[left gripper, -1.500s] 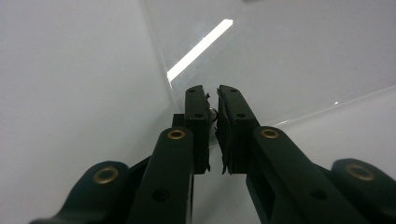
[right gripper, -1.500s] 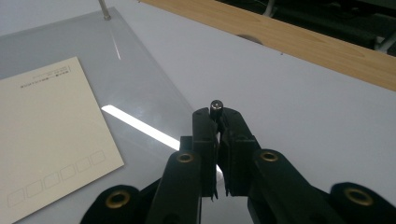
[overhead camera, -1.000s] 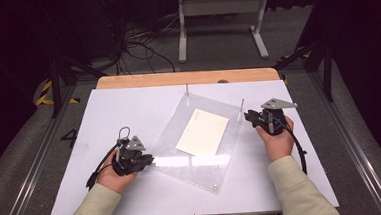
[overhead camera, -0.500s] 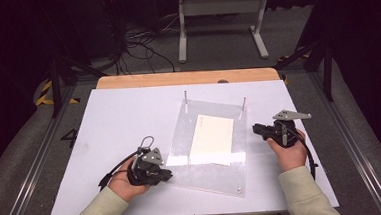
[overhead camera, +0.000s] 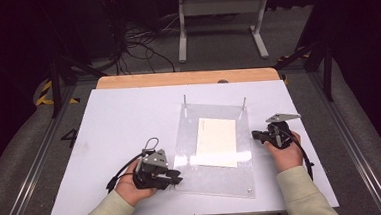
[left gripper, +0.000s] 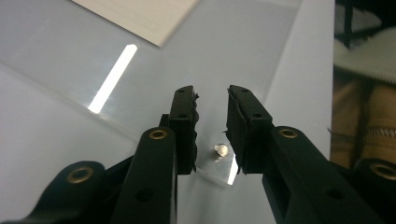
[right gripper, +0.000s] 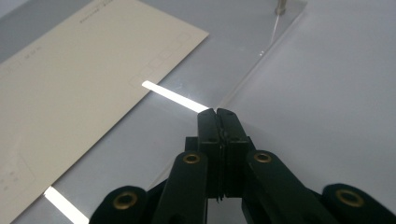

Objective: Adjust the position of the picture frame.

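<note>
- clear acrylic sheet [overhead camera: 216,156] with metal studs at its corners lies flat on the white tabletop [overhead camera: 119,127] between the two hands, a cream paper card [overhead camera: 216,142] resting on its middle.
- left gripper [left gripper: 212,128] sits at the sheet's near left corner; its jaws have just been opening and stand apart either side of a small silver corner stud [left gripper: 221,150], pads off it, so it grips nothing.
- right gripper [right gripper: 217,122] has just been closing; its jaws are pressed together, tips at the sheet's right edge. from the high view this right gripper [overhead camera: 258,135] looks level with the card.
- risk, as i judge it: the right tips may be pinching only air beside the thin edge, so a lift or push from there could slip and skate the sheet sideways.
- risk: with the left jaws loose at the corner, any shove from the right could swing the sheet, and the loose card could slide off it.
- hard to tell: whether the shut right jaws clamp the sheet's edge or merely touch it; the clear rim vanishes against the white top.
- glare stripes hide parts of the sheet's surface, and the faint print on the card is unreadable.
- the far studs [overhead camera: 185,102] are thin and barely made out.
</note>
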The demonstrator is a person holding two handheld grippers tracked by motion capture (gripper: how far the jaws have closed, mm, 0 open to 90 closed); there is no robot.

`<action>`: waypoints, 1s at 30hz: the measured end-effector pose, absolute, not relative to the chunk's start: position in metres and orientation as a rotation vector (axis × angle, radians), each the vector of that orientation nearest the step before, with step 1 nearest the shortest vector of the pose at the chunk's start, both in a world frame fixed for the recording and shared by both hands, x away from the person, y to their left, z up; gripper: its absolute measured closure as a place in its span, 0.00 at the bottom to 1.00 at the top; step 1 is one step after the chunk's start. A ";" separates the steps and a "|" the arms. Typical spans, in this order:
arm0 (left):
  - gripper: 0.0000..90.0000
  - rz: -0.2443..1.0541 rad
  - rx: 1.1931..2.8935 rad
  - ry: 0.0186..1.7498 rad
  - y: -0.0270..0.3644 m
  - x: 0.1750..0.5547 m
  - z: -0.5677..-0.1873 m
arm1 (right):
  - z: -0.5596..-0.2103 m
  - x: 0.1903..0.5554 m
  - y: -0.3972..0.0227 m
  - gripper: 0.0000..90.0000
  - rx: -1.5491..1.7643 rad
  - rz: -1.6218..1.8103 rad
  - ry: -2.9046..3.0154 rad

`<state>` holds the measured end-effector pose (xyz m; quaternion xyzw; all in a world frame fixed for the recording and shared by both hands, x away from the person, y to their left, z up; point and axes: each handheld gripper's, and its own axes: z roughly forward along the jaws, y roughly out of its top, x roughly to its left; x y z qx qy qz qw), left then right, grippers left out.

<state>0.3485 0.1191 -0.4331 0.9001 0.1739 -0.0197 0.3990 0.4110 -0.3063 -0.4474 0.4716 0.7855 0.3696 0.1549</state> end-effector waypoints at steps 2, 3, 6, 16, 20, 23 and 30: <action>0.79 0.001 2.221 0.519 0.132 0.354 -0.430 | -0.453 0.414 -0.303 0.99 1.348 1.062 2.274; 0.78 0.023 2.201 0.550 0.137 0.356 -0.429 | -0.454 0.415 -0.301 0.99 1.353 1.073 2.273; 0.79 0.056 2.167 0.613 0.147 0.362 -0.429 | -0.454 0.420 -0.299 1.00 1.369 1.077 2.268; 0.74 0.124 2.162 0.725 0.157 0.371 -0.437 | -0.458 0.438 -0.279 1.00 1.326 1.139 2.273; 0.73 0.120 2.171 0.727 0.157 0.372 -0.439 | -0.458 0.444 -0.268 0.99 1.302 1.134 2.278; 0.73 0.125 2.163 0.724 0.158 0.372 -0.438 | -0.459 0.446 -0.264 0.99 1.284 1.132 2.276; 0.70 0.161 2.161 0.708 0.161 0.367 -0.435 | -0.454 0.438 -0.264 0.92 1.249 1.107 2.304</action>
